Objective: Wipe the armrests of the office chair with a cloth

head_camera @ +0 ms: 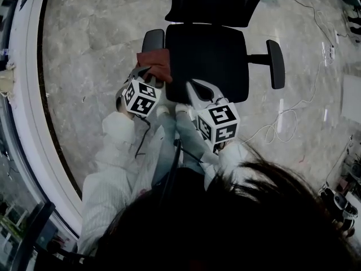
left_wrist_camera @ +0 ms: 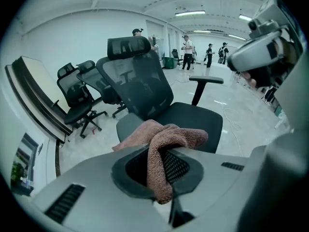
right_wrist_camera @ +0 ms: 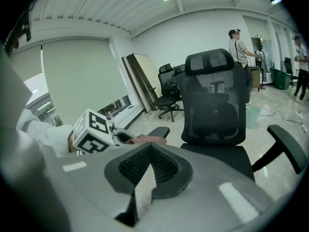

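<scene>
Head view: cloth (head_camera: 156, 61) covers the near half of the left armrest (head_camera: 153, 38). The marker cube blocks most of the left gripper (head_camera: 145, 75). Person's hair (head_camera: 237, 219) masks the lower frame. Chair backrest (head_camera: 207, 1) is cut off by the top edge.
Right gripper view: right armrest (right_wrist_camera: 288, 146) runs out at the picture's rim.
Left gripper view: far people (left_wrist_camera: 187, 50) too small to detail.

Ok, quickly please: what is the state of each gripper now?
Left gripper: closed on the brown cloth.
Right gripper: closed, nothing between its jaws.
</scene>
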`<act>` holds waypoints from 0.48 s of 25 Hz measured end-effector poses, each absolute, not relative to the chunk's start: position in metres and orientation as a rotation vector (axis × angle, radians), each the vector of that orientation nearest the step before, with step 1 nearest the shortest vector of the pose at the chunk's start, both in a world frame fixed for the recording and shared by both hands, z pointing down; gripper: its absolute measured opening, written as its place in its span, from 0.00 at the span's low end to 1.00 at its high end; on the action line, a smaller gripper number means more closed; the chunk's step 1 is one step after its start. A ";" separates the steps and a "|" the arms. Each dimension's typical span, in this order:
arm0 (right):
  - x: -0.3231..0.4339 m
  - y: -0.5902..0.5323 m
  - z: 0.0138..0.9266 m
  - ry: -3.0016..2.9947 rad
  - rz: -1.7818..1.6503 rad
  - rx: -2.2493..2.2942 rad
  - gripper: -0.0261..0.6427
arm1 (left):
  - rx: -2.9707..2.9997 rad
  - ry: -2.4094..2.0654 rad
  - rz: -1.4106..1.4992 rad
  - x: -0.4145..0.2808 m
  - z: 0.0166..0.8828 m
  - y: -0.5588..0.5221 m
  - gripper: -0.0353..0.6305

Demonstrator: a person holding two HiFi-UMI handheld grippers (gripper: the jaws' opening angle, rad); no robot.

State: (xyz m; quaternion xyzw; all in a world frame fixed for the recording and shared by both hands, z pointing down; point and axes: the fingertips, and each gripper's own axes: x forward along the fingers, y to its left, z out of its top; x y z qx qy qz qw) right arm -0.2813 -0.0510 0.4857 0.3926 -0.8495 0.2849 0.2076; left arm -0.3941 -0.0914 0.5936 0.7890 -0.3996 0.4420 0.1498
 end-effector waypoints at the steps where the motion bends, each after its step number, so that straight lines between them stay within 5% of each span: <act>1: -0.278 -0.054 0.489 -2.357 0.800 1.100 0.04 | 2.265 -1.154 1.276 -0.395 0.597 -0.108 0.10; 12: -0.245 -0.063 0.503 -2.284 0.855 1.158 0.04 | 2.215 -1.213 1.296 -0.392 0.612 -0.221 0.10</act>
